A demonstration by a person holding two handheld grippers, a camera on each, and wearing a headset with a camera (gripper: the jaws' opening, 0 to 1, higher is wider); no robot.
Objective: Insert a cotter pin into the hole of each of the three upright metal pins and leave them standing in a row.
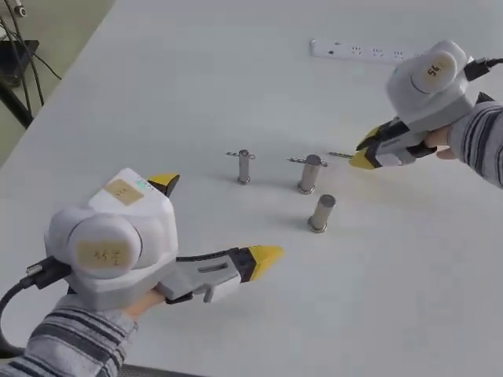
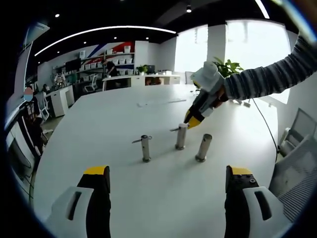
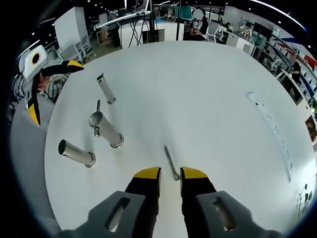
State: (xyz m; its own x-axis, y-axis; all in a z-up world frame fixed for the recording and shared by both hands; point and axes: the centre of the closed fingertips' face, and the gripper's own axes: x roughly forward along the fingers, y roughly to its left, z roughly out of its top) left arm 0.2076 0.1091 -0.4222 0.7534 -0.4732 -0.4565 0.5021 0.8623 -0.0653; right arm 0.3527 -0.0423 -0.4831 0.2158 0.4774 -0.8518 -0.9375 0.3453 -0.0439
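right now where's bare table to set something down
Bare table between the pins and the power strip, and left of the pins, beyond the left gripper. Crowded around the three pins, where the right gripper hovers close.

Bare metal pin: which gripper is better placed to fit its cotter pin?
Probably right: the right gripper has the spare cotter pin at its tips; the left gripper sits open, farther off.

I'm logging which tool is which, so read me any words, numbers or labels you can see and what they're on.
"54": handwritten on the sticker on the round back of the right gripper.
Second sticker, on the round back of the left gripper: handwritten, too blurred to read.
Tan label on top of the left gripper: unreadable.
Power strip: no legible marking.
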